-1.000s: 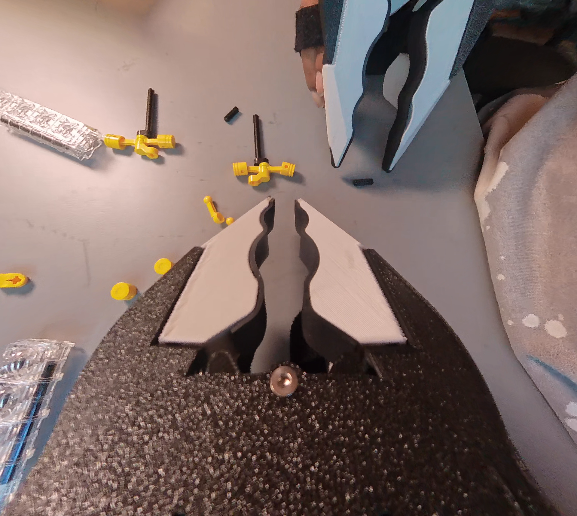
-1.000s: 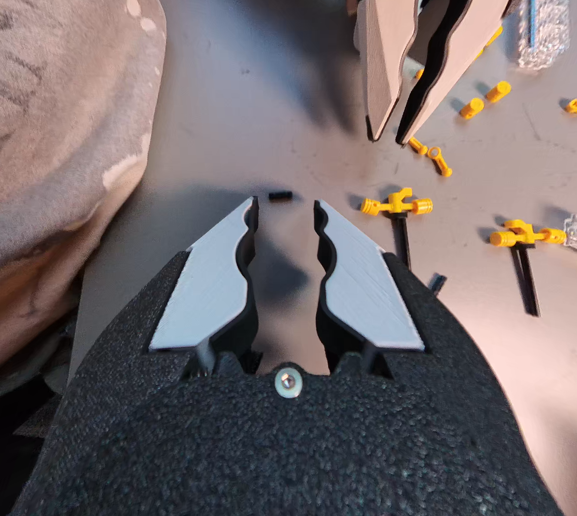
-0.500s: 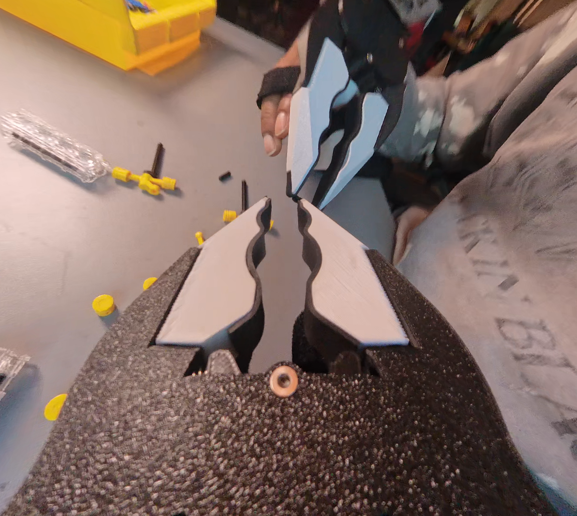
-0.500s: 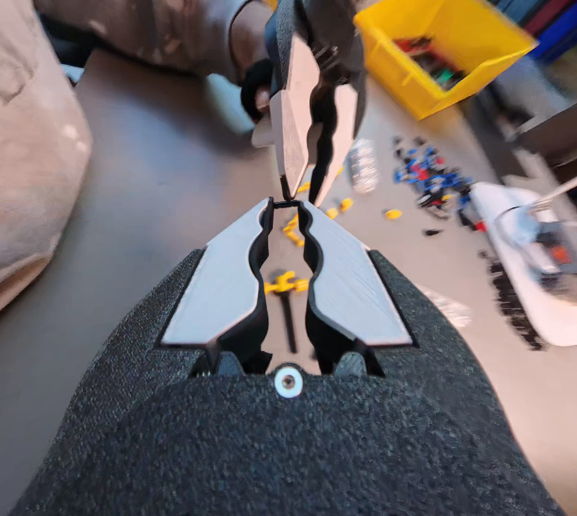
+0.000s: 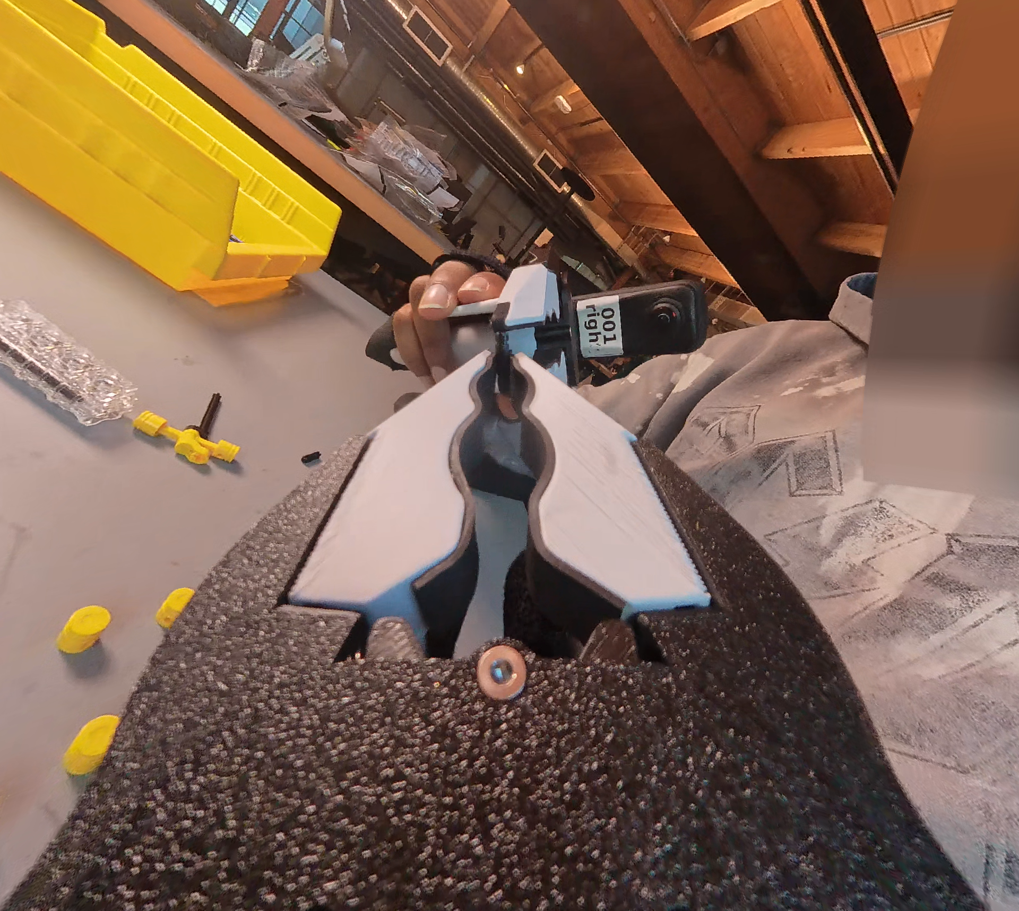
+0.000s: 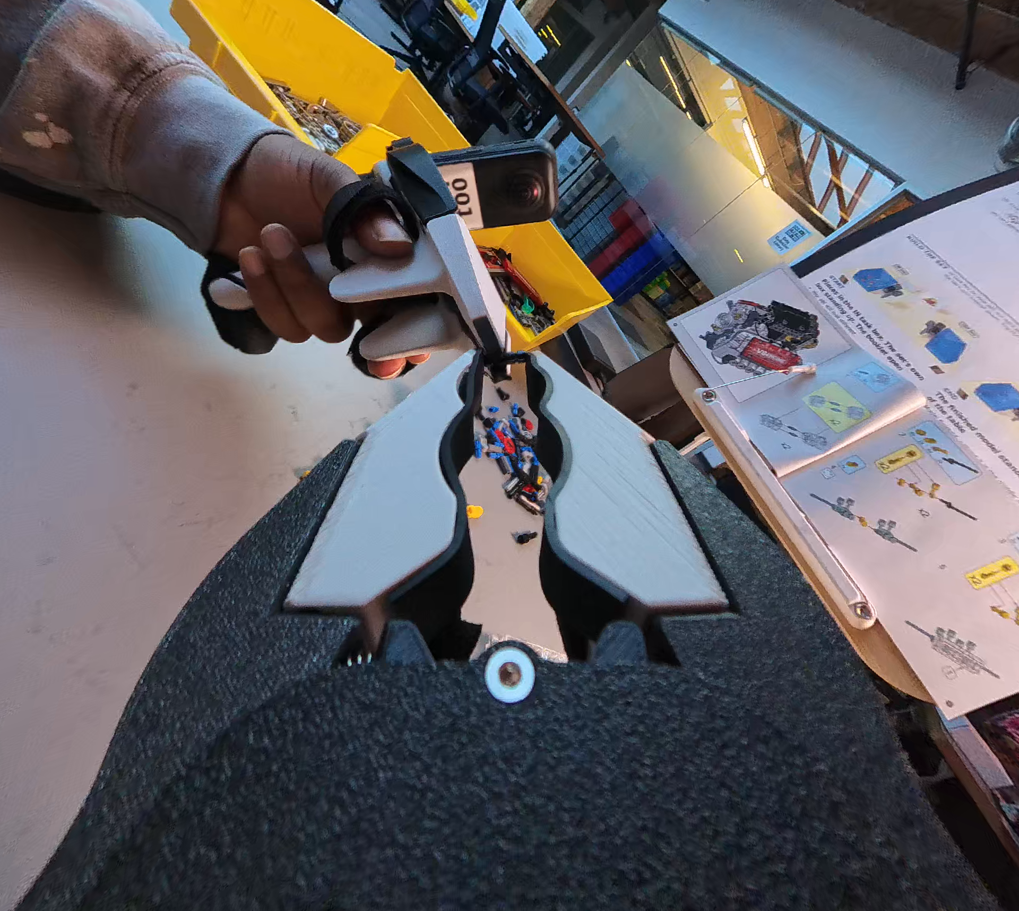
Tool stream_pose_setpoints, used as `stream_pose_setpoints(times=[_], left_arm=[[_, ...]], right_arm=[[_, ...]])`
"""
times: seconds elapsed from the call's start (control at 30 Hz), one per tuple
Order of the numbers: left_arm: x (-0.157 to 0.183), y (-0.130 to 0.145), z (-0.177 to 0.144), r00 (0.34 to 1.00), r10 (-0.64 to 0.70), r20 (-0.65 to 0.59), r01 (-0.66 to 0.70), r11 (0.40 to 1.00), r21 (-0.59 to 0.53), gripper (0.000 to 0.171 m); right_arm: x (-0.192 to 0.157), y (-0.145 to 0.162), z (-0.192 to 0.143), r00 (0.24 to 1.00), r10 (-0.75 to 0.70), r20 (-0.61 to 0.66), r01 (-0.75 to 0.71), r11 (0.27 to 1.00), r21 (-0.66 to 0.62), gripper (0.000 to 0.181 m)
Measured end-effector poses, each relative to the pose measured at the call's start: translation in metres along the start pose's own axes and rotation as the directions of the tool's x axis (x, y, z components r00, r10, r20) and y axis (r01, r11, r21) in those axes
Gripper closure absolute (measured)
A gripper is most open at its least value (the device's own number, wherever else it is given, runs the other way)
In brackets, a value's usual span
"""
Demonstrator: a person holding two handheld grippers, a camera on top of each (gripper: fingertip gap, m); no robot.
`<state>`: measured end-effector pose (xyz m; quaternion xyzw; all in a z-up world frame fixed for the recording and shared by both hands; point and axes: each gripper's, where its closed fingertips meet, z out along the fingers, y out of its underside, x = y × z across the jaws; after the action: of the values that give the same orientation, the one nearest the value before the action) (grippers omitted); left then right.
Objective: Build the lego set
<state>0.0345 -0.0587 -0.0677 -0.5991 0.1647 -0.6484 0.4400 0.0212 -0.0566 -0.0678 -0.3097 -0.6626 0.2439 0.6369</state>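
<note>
My left gripper (image 5: 503, 363) and right gripper (image 6: 504, 361) are raised above the grey table (image 5: 138, 526) and meet tip to tip. A small black pin (image 6: 513, 358) lies crosswise between the right fingertips, which are shut on it. In the left wrist view the pin (image 5: 502, 350) stands between the left fingertips, which have closed to a narrow gap around it. The right gripper (image 5: 524, 319) shows end-on there, held by a hand. The left gripper (image 6: 493, 347) comes down onto the pin from the upper left in the right wrist view.
Yellow bins (image 5: 165, 201) (image 6: 331, 57) stand at the back. A yellow and black axle assembly (image 5: 187, 438), yellow round pieces (image 5: 82, 620) and a clear bag (image 5: 55, 366) lie at left. A pile of small parts (image 6: 513, 449) lies ahead. An open instruction booklet (image 6: 882, 443) stands at right. My two grippers' fingertips are within a few centimetres of each other.
The right gripper closed on the black pin and lifted it off the table. Both grippers rose and tilted up, and the left fingers narrowed around the pin.
</note>
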Motion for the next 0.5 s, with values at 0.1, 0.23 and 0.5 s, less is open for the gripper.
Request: stream_pose_setpoints(times=[0.1, 0.23, 0.5], left_arm=[[-0.003, 0.010, -0.002, 0.996, 0.085, 0.038, -0.080, 0.991, -0.105, 0.168], [-0.014, 0.040, -0.006, 0.948, 0.298, 0.112, -0.239, 0.898, -0.369, 0.167], [-0.010, 0.078, -0.005, 0.959, 0.283, 0.030, -0.224, 0.815, -0.534, 0.167]], right_arm=[[-0.011, 0.002, -0.003, 0.993, 0.060, 0.105, -0.060, 0.998, 0.004, 0.165], [-0.031, 0.011, -0.014, 0.920, 0.164, 0.356, -0.151, 0.986, -0.064, 0.164], [-0.074, 0.021, -0.024, 0.787, 0.039, 0.616, 0.040, 0.993, -0.114, 0.171]])
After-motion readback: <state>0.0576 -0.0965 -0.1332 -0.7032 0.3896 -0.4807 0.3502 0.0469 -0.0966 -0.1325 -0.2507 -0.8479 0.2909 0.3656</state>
